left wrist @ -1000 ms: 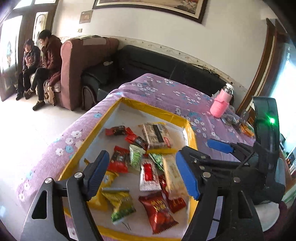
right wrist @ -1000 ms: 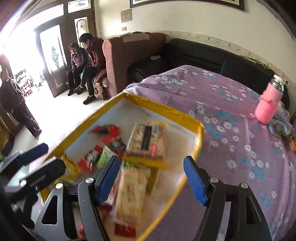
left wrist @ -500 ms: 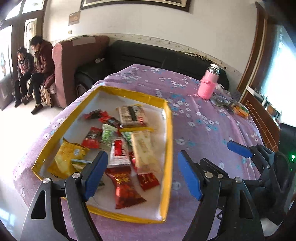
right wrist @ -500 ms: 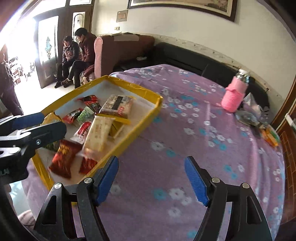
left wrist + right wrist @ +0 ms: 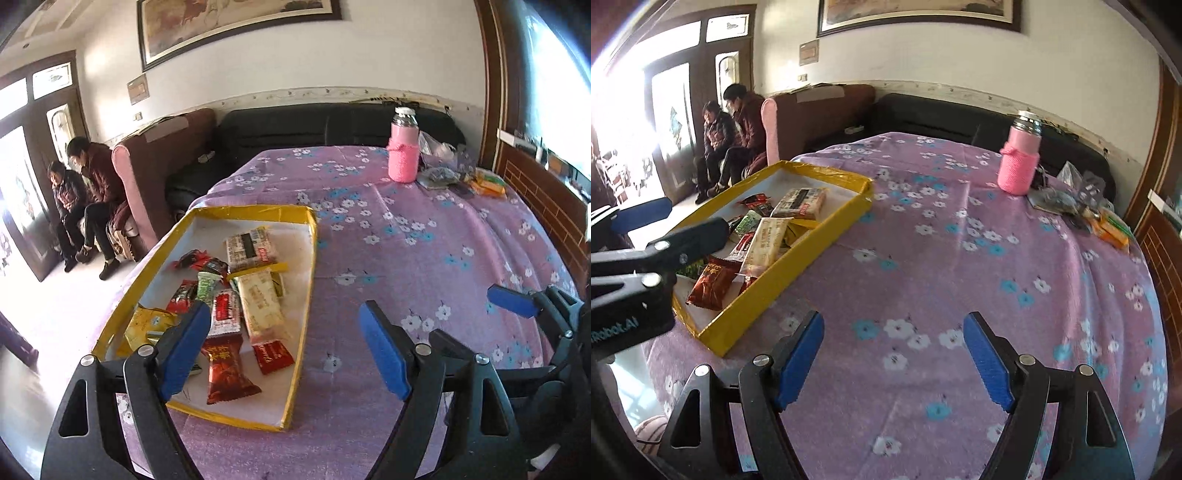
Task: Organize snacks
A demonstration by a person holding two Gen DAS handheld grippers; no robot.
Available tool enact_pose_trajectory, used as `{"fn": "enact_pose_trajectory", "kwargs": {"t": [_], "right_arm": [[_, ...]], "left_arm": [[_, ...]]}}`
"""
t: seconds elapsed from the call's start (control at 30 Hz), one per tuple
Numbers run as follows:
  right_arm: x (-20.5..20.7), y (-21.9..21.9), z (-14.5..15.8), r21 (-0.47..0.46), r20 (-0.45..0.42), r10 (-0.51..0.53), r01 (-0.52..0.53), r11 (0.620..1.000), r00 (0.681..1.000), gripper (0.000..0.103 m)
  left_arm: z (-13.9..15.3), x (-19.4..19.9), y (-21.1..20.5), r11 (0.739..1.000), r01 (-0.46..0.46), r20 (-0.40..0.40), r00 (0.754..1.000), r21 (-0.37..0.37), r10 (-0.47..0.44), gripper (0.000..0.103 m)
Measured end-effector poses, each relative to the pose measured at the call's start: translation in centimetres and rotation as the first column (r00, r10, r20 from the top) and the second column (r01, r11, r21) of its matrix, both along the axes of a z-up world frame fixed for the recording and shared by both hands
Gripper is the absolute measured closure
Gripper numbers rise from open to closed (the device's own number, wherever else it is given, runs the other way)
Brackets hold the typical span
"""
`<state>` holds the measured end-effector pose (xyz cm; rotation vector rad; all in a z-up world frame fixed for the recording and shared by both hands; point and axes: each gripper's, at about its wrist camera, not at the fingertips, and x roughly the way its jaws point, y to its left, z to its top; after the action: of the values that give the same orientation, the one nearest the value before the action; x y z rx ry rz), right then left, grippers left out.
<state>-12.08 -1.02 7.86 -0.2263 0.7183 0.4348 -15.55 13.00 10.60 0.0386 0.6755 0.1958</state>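
Note:
A yellow-rimmed tray (image 5: 312, 258) (image 5: 827, 236) lies on the purple flowered tablecloth and holds several wrapped snacks, among them a cream packet (image 5: 258, 302) (image 5: 766, 236), a dark red packet (image 5: 225, 369) (image 5: 711, 282) and a striped biscuit pack (image 5: 249, 247) (image 5: 801, 203). My left gripper (image 5: 284, 350) is open and empty, above the tray's near right corner. My right gripper (image 5: 894, 358) is open and empty over bare cloth to the right of the tray. The right gripper also shows at the right edge of the left wrist view (image 5: 535, 306).
A pink-sleeved flask (image 5: 403, 147) (image 5: 1021, 158) stands at the table's far side, with small items and an orange packet (image 5: 1110, 230) beside it. A black sofa and a brown armchair stand behind the table. Two people (image 5: 85, 188) sit at the left.
Both grippers have pulled back and swung right, away from over the tray. The tray now sits to the left in both views. Both stay open and empty.

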Motion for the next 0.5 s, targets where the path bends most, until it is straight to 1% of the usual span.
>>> {"fn": "enact_pose_trajectory", "kwargs": {"t": [0.13, 0.23, 0.5], "right_arm": [[-0.4, -1.3, 0.1, 0.031, -0.002, -0.022, 0.022, 0.999, 1.0, 0.023], [-0.5, -1.8, 0.1, 0.044, -0.008, -0.031, 0.031, 0.999, 0.999, 0.023], [-0.6, -1.0, -0.6, 0.041, -0.032, -0.022, 0.023, 0.999, 0.999, 0.023]], "left_arm": [[-0.4, 0.3, -1.1, 1.0, 0.016, -0.019, 1.0, 0.019, -0.016, 0.02], [-0.7, 0.2, -1.4, 1.0, 0.025, -0.03, 0.999, 0.017, -0.024, 0.02], [-1.5, 0.5, -0.8, 1.0, 0.026, -0.053, 0.998, -0.008, -0.026, 0.02]]}}
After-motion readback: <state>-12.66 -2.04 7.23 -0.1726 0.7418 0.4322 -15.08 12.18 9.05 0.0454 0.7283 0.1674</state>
